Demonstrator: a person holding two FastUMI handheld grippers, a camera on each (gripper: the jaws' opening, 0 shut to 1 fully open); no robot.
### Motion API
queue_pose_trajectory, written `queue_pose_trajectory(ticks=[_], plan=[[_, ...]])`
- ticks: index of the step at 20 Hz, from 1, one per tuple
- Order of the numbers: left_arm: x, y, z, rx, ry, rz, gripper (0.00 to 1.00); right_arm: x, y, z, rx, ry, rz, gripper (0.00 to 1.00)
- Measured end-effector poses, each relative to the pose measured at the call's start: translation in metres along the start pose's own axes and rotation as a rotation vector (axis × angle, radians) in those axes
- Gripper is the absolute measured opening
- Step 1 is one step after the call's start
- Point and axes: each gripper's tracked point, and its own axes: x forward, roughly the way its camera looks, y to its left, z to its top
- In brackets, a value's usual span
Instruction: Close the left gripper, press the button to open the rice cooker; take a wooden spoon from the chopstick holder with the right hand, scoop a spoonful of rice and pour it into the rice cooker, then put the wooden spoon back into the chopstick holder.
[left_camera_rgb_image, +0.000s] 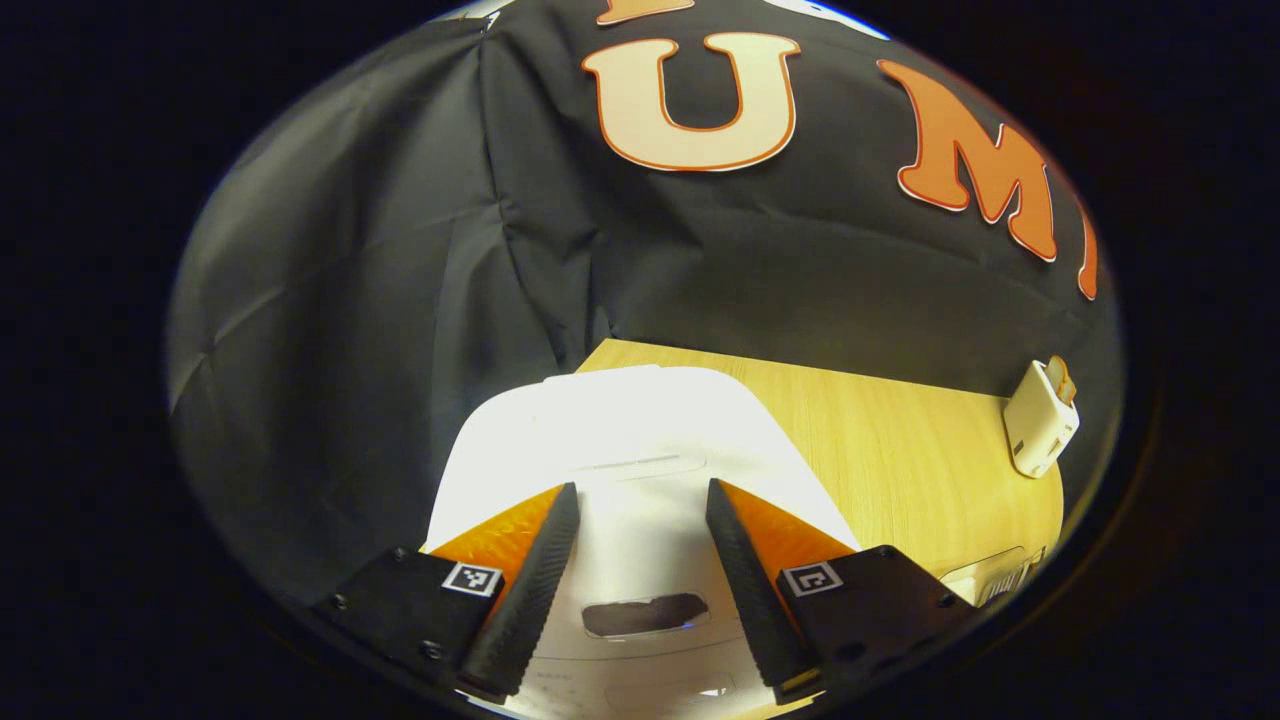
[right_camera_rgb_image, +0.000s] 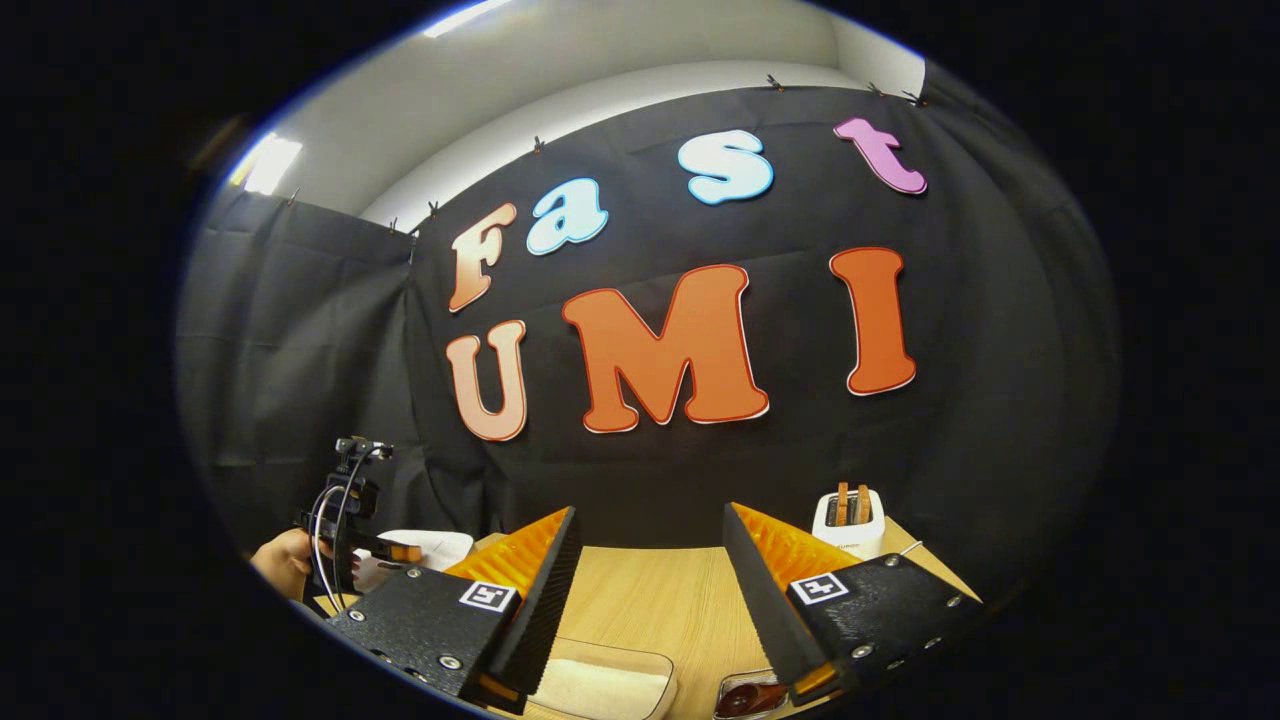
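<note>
Left gripper (left_camera_rgb_image: 640, 500): fingers apart, over the closed rice cooker (left_camera_rgb_image: 620, 430). Right gripper (right_camera_rgb_image: 650, 525): fingers apart, empty, above the table (right_camera_rgb_image: 650, 600).

Quick headcount of the setup: one white rice cooker (left_camera_rgb_image: 640, 450) with its lid down, sitting on the one wooden counter (left_camera_rgb_image: 900, 450). One white chopstick holder (right_camera_rgb_image: 848, 522) at the back, with two wooden handles sticking up out of it. One clear container of rice (right_camera_rgb_image: 605, 685) near the front edge, plus one smaller clear dish (right_camera_rgb_image: 750, 697) beside it with something dark red inside, can't tell what. Two grippers: the left gripper (left_camera_rgb_image: 640, 500) and the right gripper (right_camera_rgb_image: 650, 525), each with two jaws spread apart. One hand (right_camera_rgb_image: 285, 562) visible.
</note>
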Motion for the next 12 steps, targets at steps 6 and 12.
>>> queue_pose_trajectory(ticks=[6,12], plan=[[-0.019,-0.010,0.035,0.068,-0.284,0.030,0.85,0.003,0.001,-0.020,-0.007,0.032,0.030,0.84],[-0.057,-0.055,0.071,0.079,-0.461,-0.109,0.93,0.009,0.007,-0.050,-0.034,0.071,0.025,0.84]])
